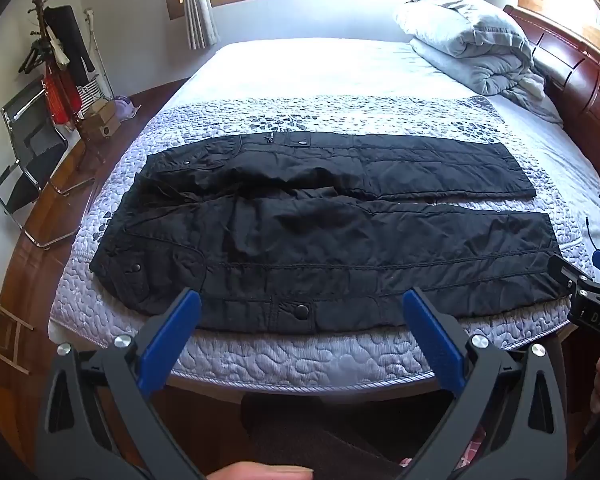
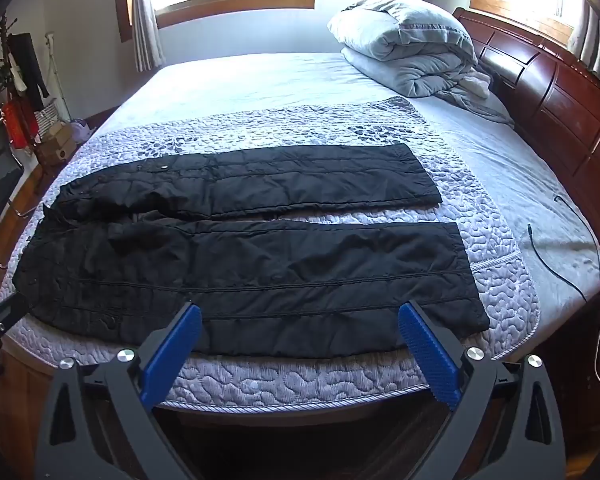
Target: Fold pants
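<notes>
Jaws on both tools stand wide apart with nothing between them. The left gripper [image 1: 300, 320] hovers just short of the near edge of the bed [image 1: 300, 364], its blue pads [image 1: 168, 344] framing the waist-and-thigh part of the pants [image 1: 320, 236]. The right gripper [image 2: 298, 332] hangs beside it to the right, its own pads framing the lower part of the near leg; its black body also shows at the right edge of the left wrist view.

Outward from the tools, the black quilted pants lie flat and unfolded on a patterned quilt [image 2: 300, 132] spread across the bed. The waist is at the left, the two hems at the right, and the legs lie side by side with a narrow strip of quilt showing between them. The cloth is rumpled around the crotch. A rolled grey duvet [image 2: 408, 48] sits at the far right by the wooden headboard [image 2: 560, 92], well apart from the garment, and a thin black cable [image 2: 556, 240] trails on the sheet to the right.

No fold has been made yet, so this looks like the approach before the first one. The next move likely calls for each tool to pinch the near leg's outer edge, one by the waist and one by the hem, and carry it over onto the far leg, keeping both ends level so the seams line up.
</notes>
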Demonstrator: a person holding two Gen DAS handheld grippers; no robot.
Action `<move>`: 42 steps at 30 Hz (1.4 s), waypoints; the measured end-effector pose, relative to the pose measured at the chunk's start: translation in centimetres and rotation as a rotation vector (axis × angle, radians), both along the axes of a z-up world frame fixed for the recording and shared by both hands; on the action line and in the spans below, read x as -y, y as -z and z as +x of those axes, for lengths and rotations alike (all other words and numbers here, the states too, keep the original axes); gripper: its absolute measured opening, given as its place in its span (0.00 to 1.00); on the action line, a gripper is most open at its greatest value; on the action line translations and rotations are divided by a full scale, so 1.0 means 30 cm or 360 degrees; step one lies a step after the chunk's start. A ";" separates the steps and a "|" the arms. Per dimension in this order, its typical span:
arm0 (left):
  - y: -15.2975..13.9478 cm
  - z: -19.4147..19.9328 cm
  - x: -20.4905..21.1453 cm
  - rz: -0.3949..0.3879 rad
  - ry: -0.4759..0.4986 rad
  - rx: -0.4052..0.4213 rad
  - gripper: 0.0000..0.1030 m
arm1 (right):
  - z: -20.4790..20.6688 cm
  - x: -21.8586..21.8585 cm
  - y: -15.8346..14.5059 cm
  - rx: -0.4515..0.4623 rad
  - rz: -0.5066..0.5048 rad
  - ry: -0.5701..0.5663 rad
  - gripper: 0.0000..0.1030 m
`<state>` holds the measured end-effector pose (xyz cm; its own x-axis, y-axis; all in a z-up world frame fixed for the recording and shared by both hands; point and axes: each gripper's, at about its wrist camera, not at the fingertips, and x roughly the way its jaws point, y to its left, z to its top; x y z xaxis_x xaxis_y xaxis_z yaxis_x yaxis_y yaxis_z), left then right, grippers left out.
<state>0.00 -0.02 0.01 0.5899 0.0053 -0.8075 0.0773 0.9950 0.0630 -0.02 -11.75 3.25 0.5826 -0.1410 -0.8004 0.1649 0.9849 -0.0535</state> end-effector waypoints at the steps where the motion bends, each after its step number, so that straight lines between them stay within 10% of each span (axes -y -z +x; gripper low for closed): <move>1: 0.000 0.000 0.000 -0.0001 0.0000 -0.0001 0.98 | 0.000 -0.001 0.000 0.0003 -0.0002 0.0001 0.97; 42: -0.026 0.009 0.011 0.0005 0.0004 0.0027 0.98 | 0.002 0.001 0.005 -0.0002 -0.0014 0.0004 0.97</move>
